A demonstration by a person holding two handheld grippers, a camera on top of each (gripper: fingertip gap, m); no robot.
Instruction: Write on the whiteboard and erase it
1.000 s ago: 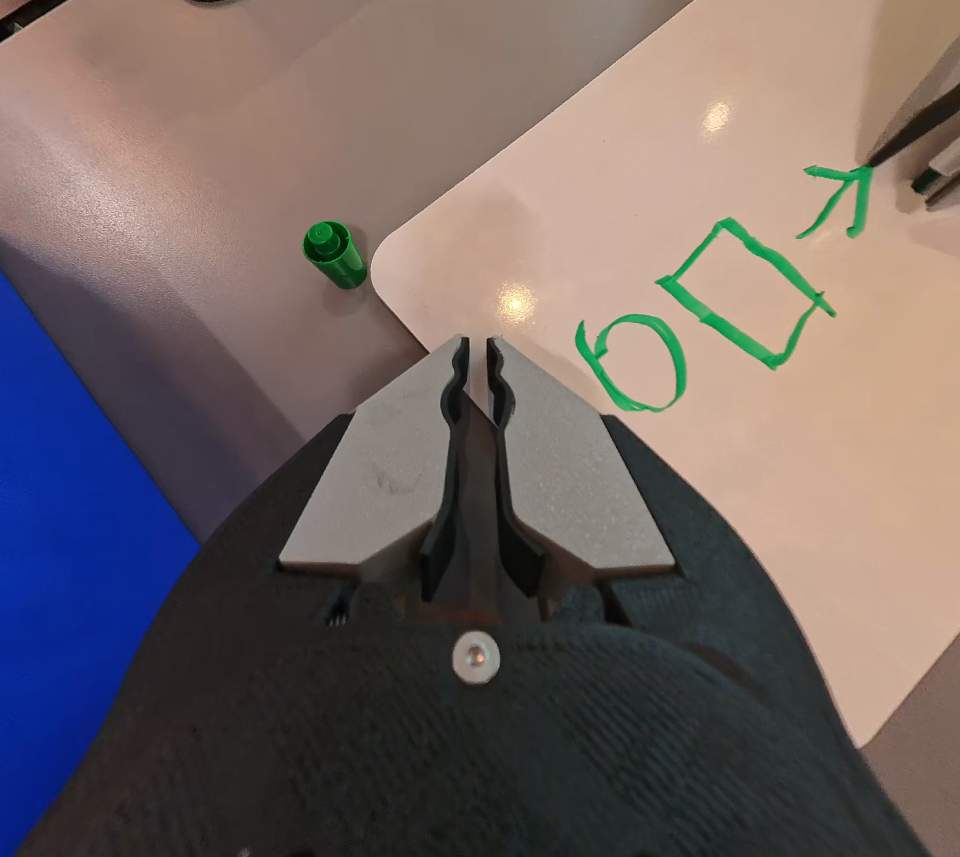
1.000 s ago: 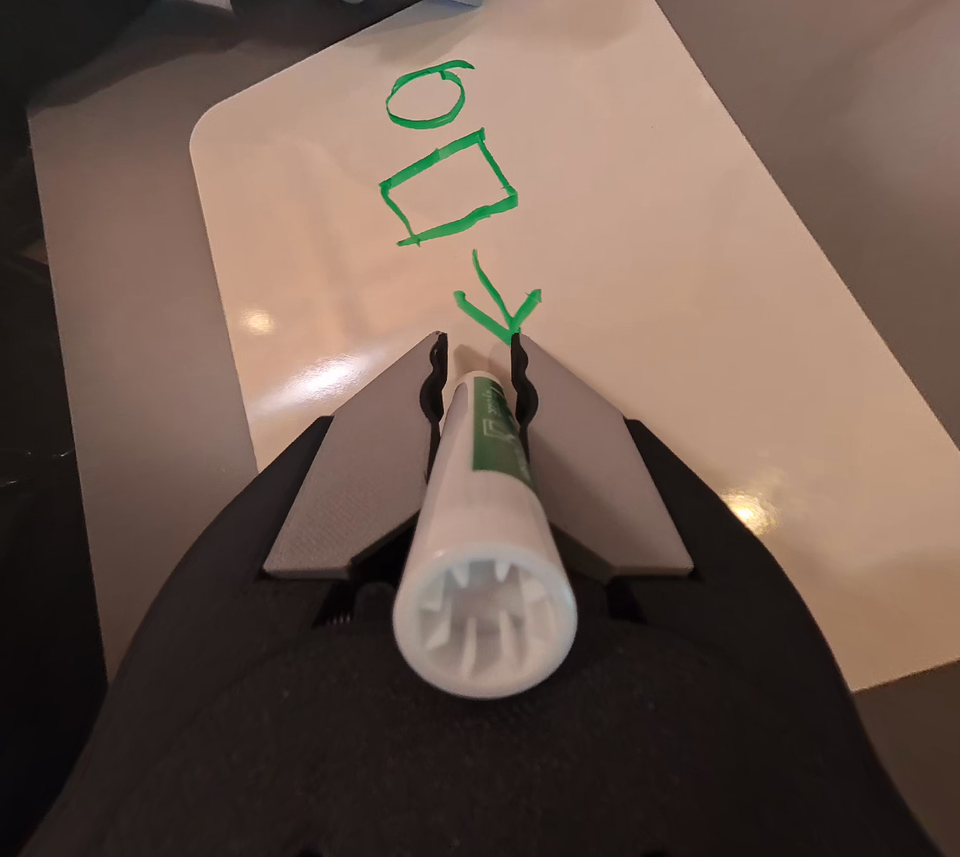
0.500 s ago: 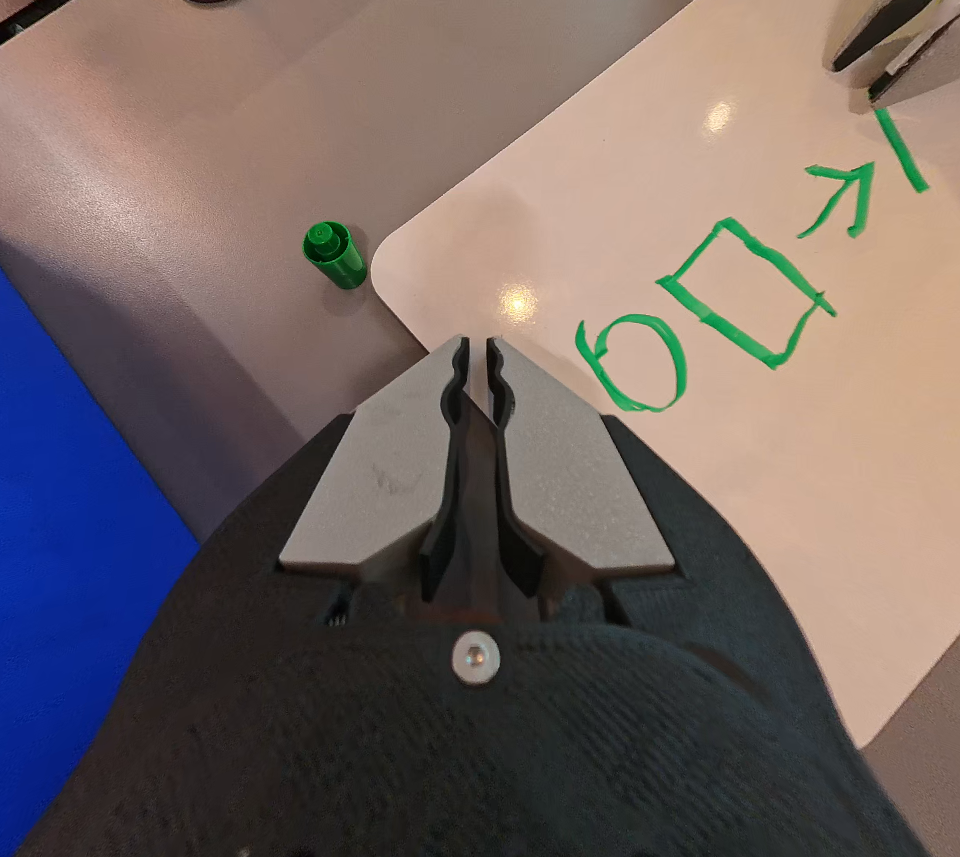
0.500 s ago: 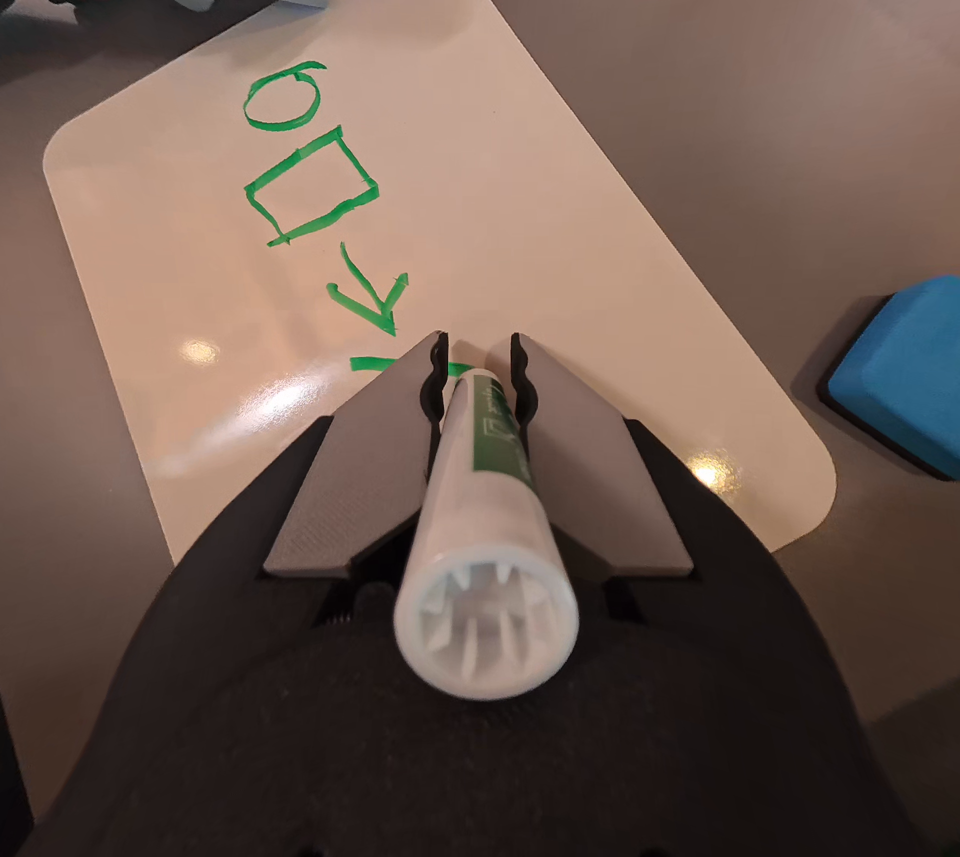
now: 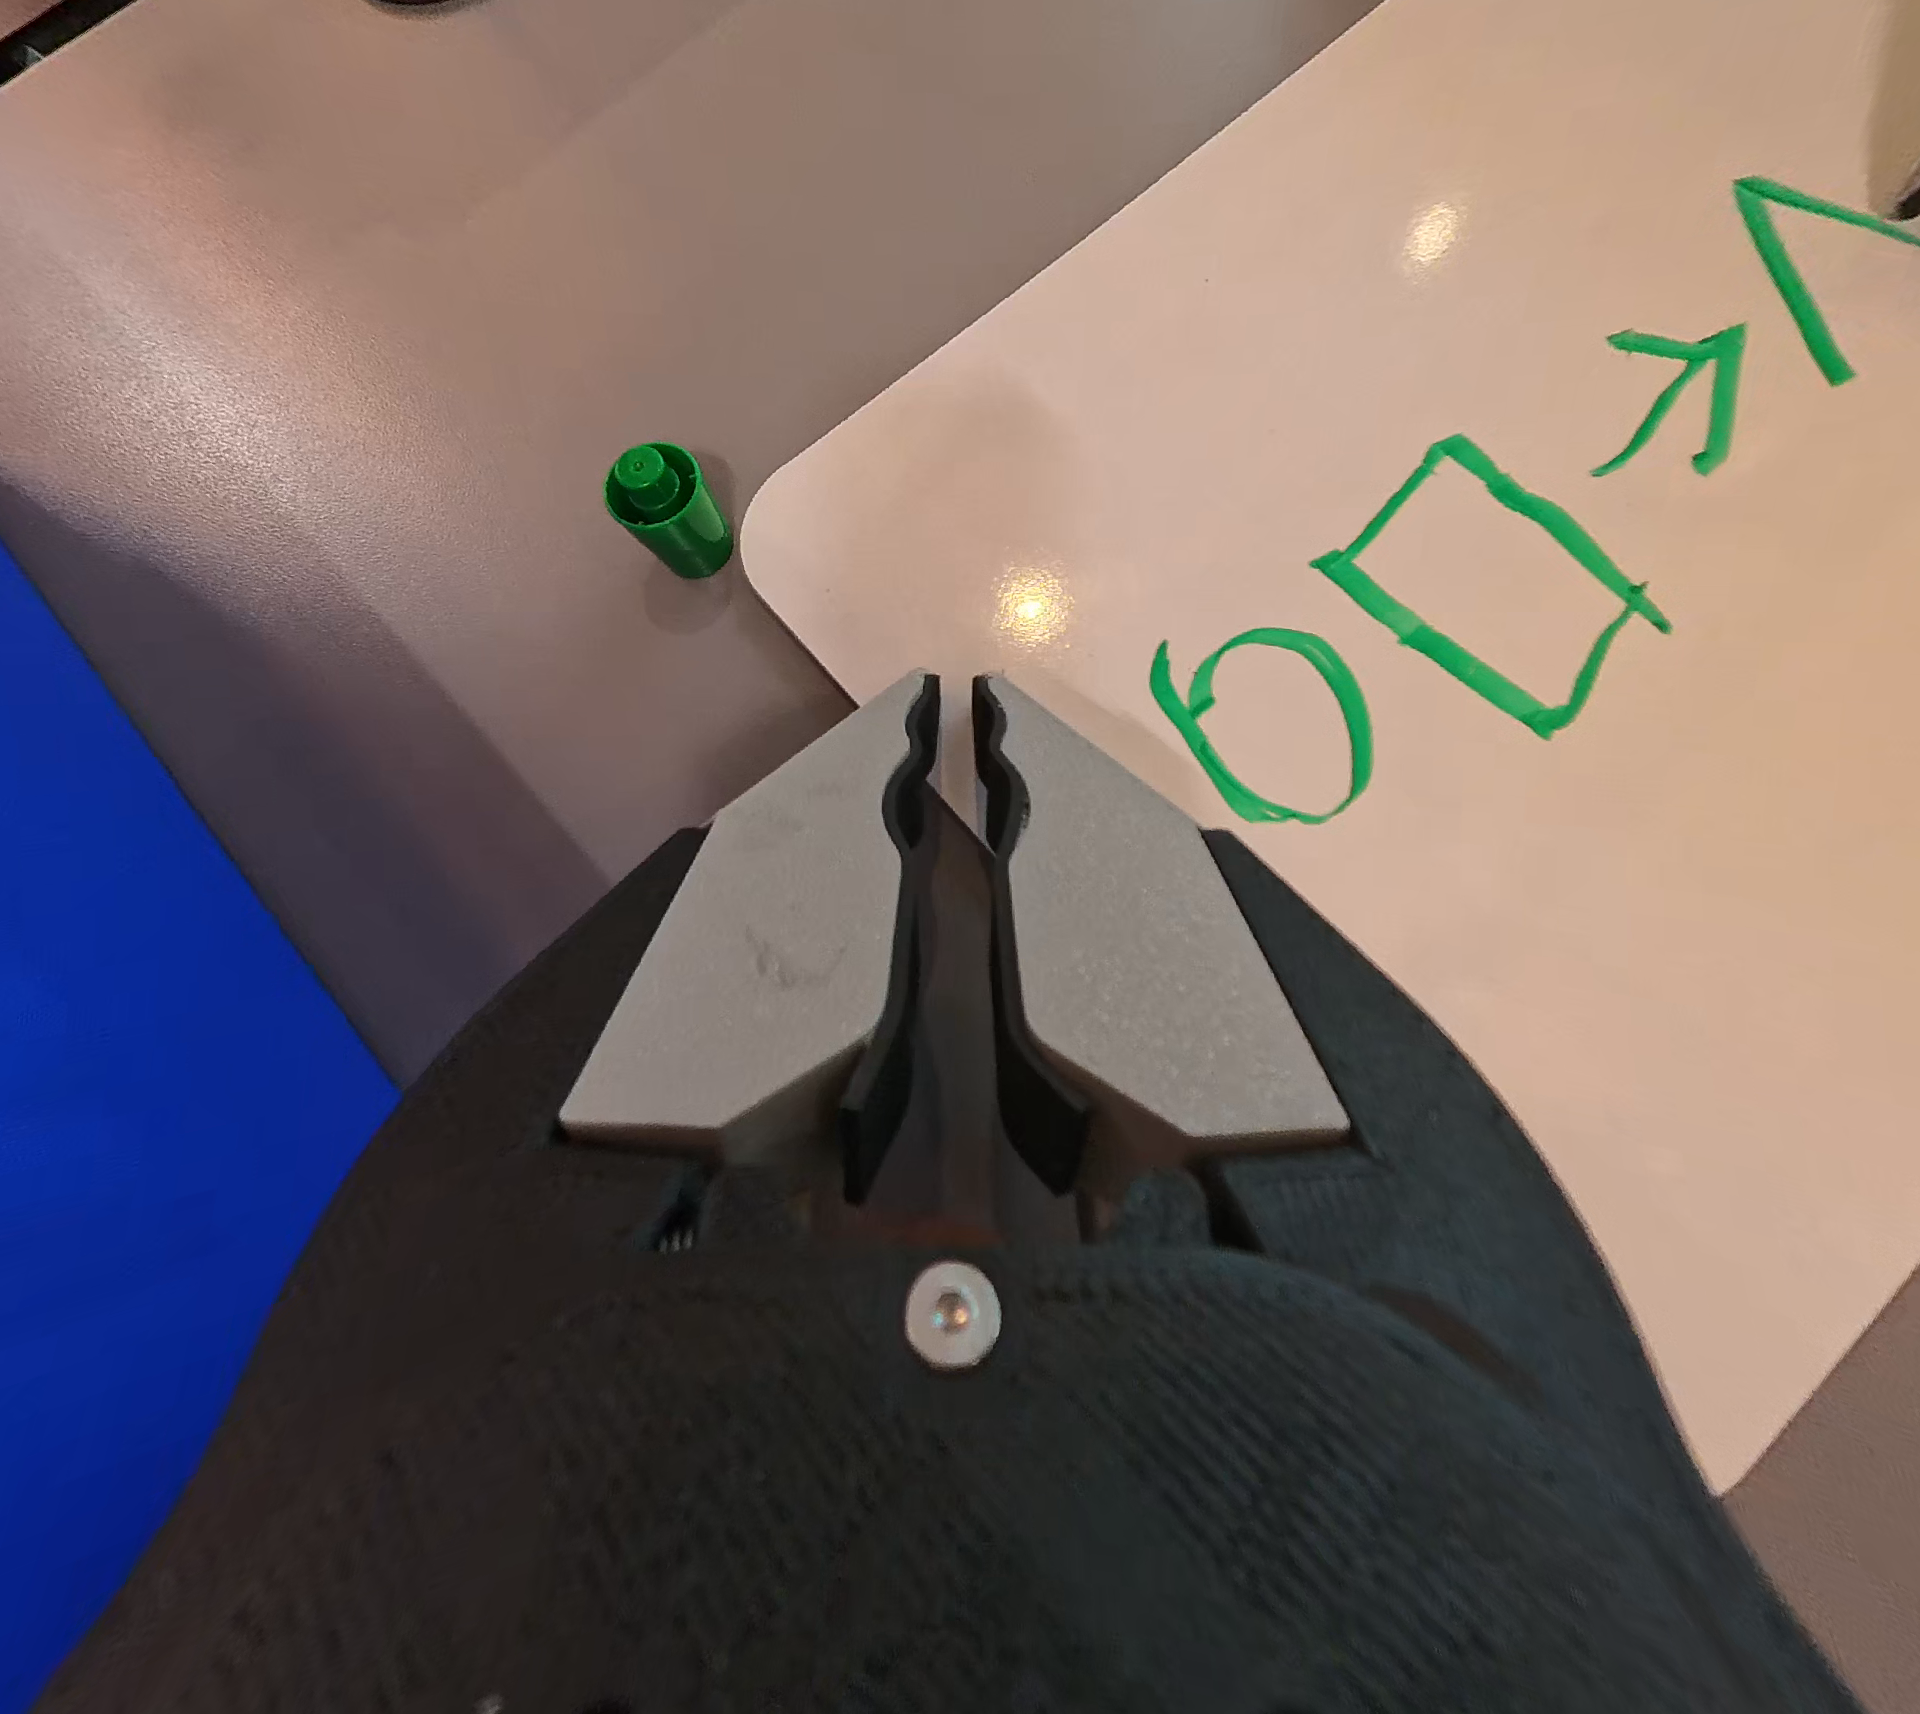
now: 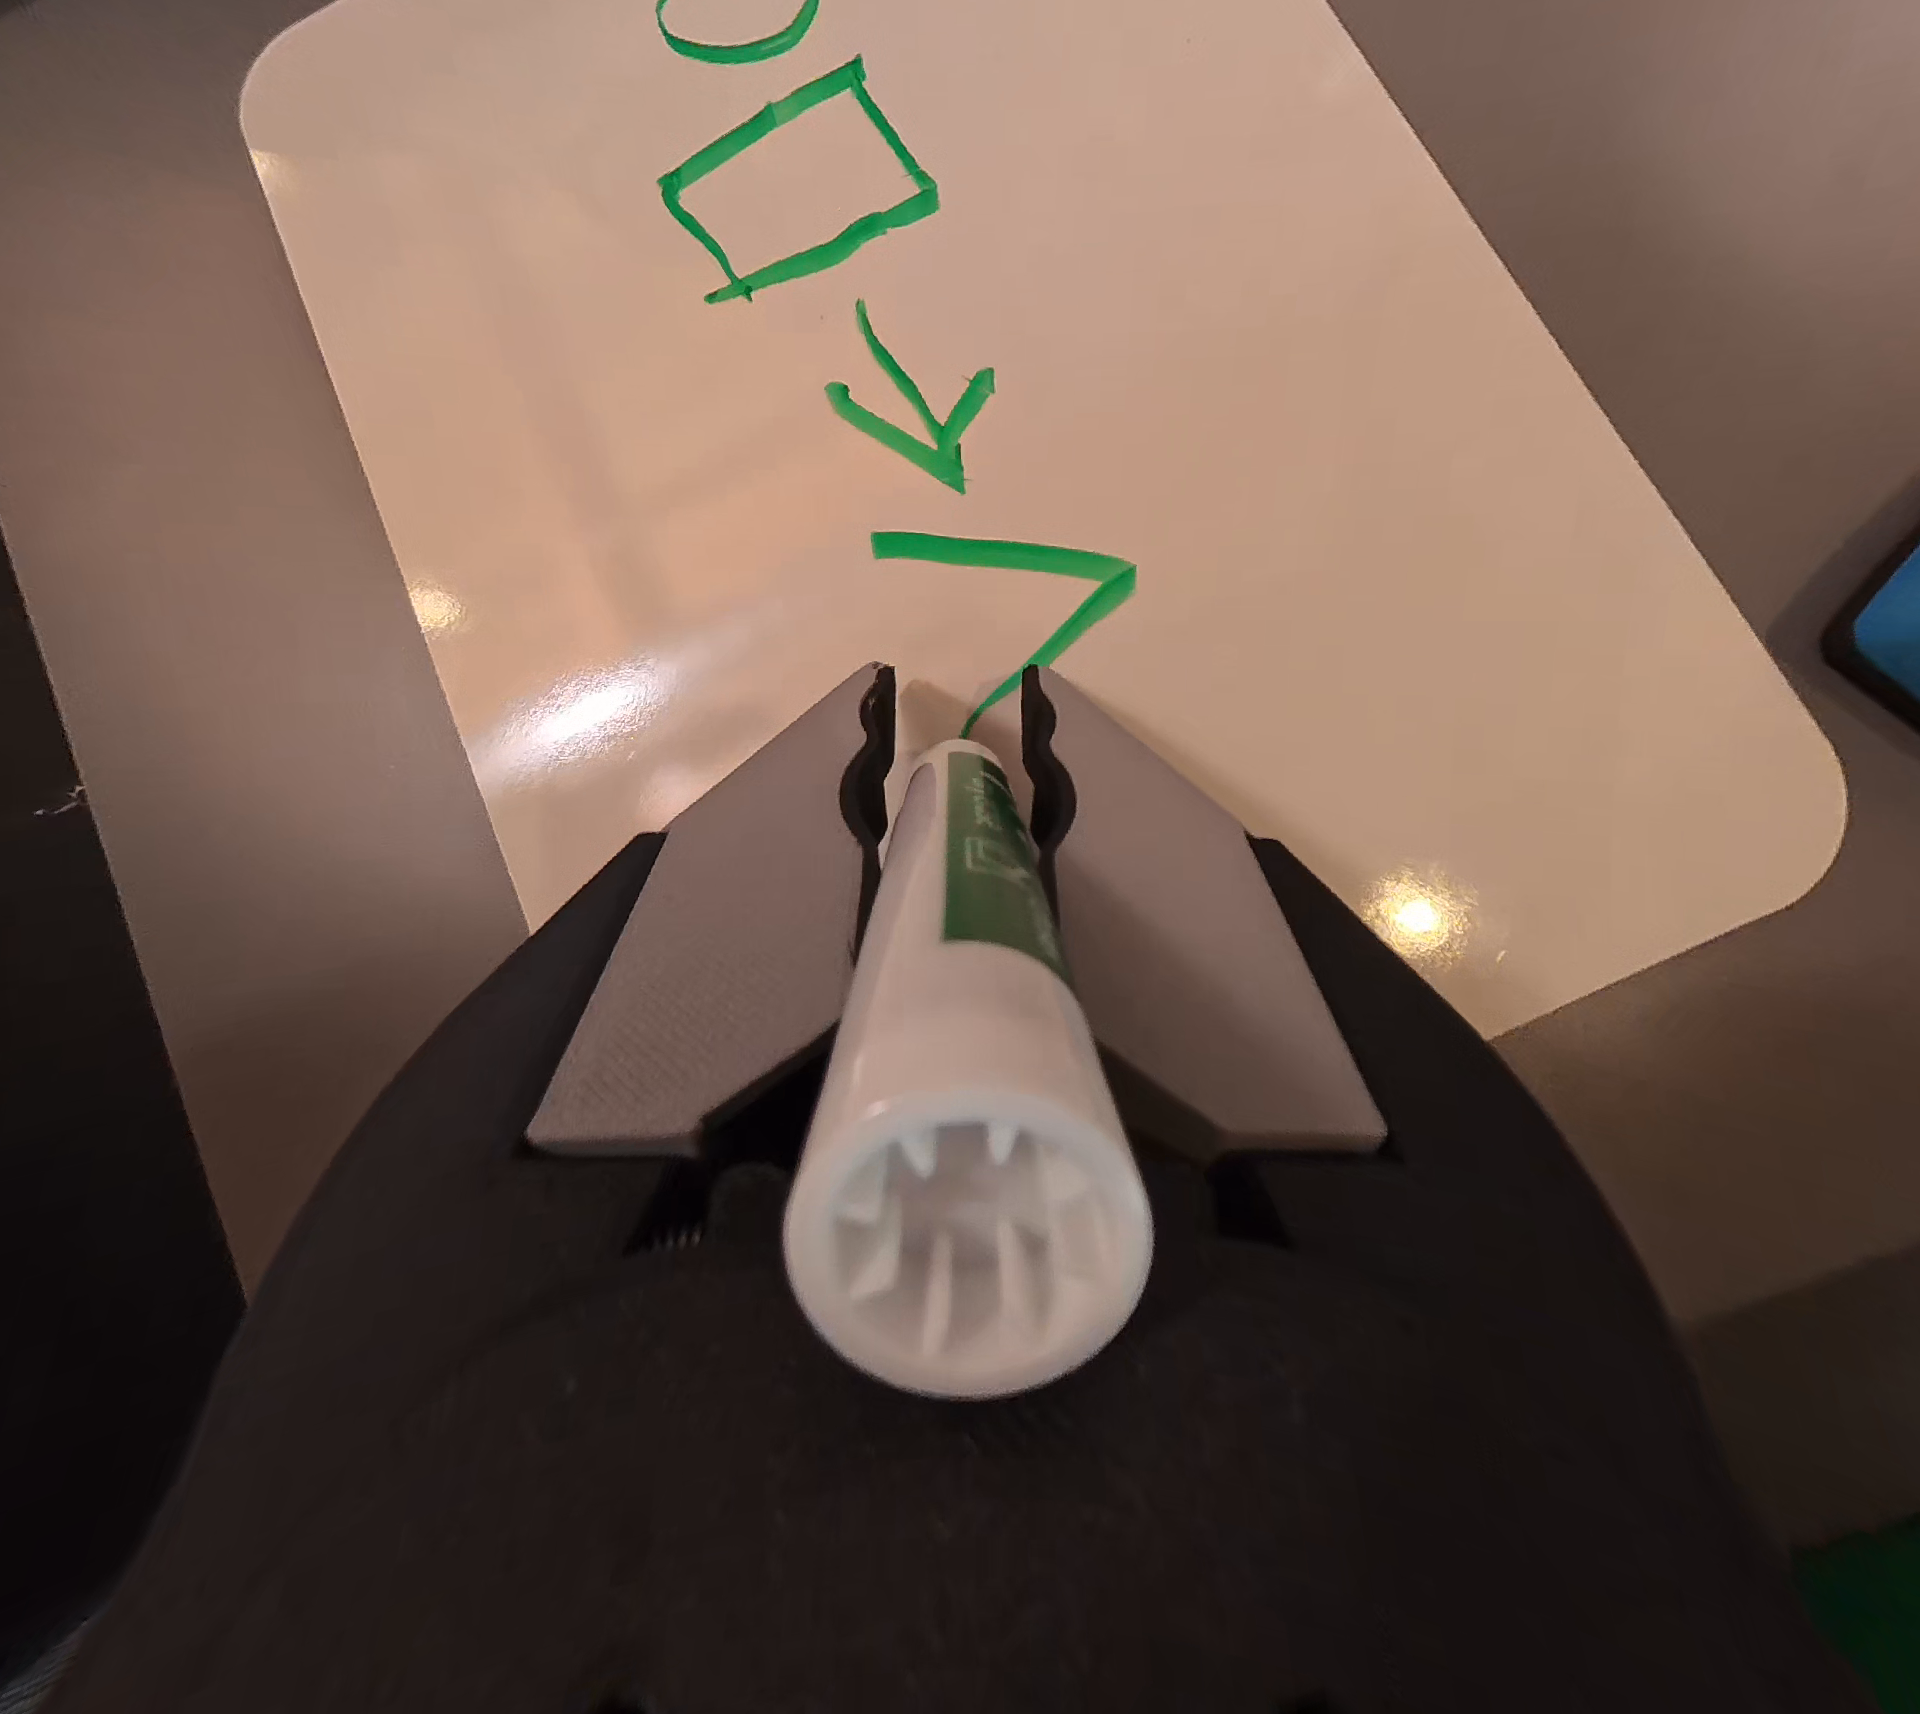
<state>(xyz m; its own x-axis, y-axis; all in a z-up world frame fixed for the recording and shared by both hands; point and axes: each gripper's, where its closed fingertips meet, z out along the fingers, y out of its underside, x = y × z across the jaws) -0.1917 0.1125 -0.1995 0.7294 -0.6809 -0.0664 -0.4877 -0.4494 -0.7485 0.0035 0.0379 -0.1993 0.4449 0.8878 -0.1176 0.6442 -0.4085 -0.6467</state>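
Right hand-held gripper, frame centre, clamped on white marker, tip on whiteboard among green shapes. Left hand-held gripper nearly closed, empty, over whiteboard's left corner. Green cap on worktop, centre left. Blue eraser at right edge.

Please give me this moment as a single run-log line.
phase: writing | right gripper: shut on marker, drawing green marks on whiteboard | left gripper: shut, empty, at board corner | cap: on table
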